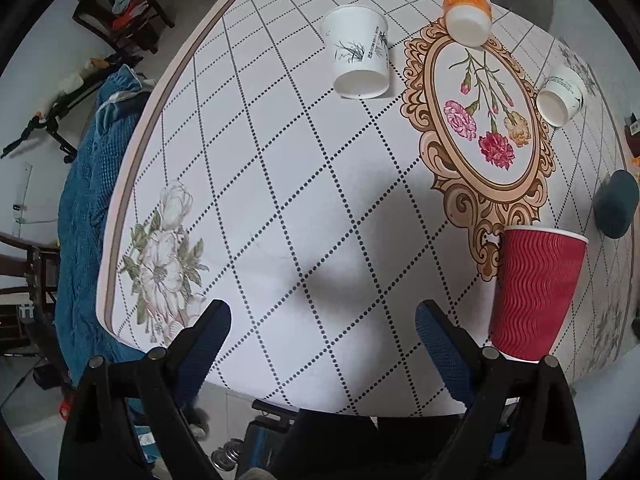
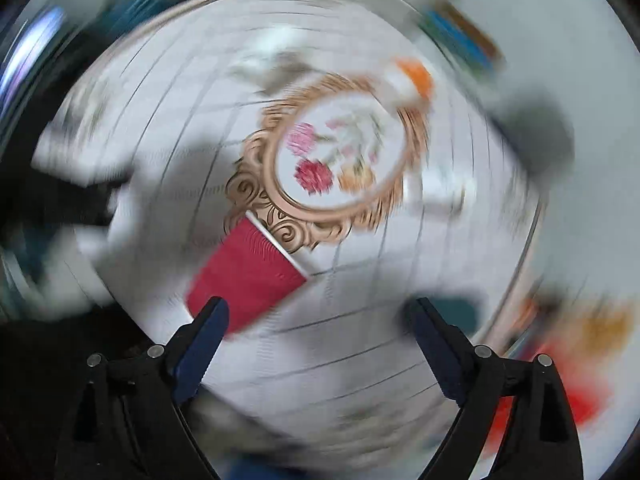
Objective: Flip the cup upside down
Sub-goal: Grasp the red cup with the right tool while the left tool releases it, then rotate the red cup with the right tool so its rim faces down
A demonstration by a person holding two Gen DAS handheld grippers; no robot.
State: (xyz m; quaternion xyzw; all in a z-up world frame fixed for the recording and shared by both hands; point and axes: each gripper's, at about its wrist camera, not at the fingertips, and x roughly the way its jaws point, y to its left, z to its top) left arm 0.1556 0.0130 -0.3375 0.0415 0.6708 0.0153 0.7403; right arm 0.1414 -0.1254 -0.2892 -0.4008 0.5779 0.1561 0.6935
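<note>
A red ribbed paper cup [image 1: 536, 292] stands at the table's right side, its white rim against the ornate flower frame [image 1: 480, 120] and its narrow end towards me; it looks mouth down. My left gripper [image 1: 322, 306] hangs open over bare tablecloth, left of the cup, with nothing between its fingers. The right wrist view is smeared by motion blur. There the red cup [image 2: 244, 276] sits just beyond the left fingertip of my right gripper [image 2: 319, 300], which is open and holds nothing.
Three more cups rest bottoms-up at the far side: a white one with a bamboo print [image 1: 358, 52], an orange one [image 1: 467, 12] and a small white one [image 1: 560, 96]. A dark teal rounded object [image 1: 616, 204] sits at the right edge. A blue cloth [image 1: 92, 200] hangs beside the table's left edge [image 1: 132, 184].
</note>
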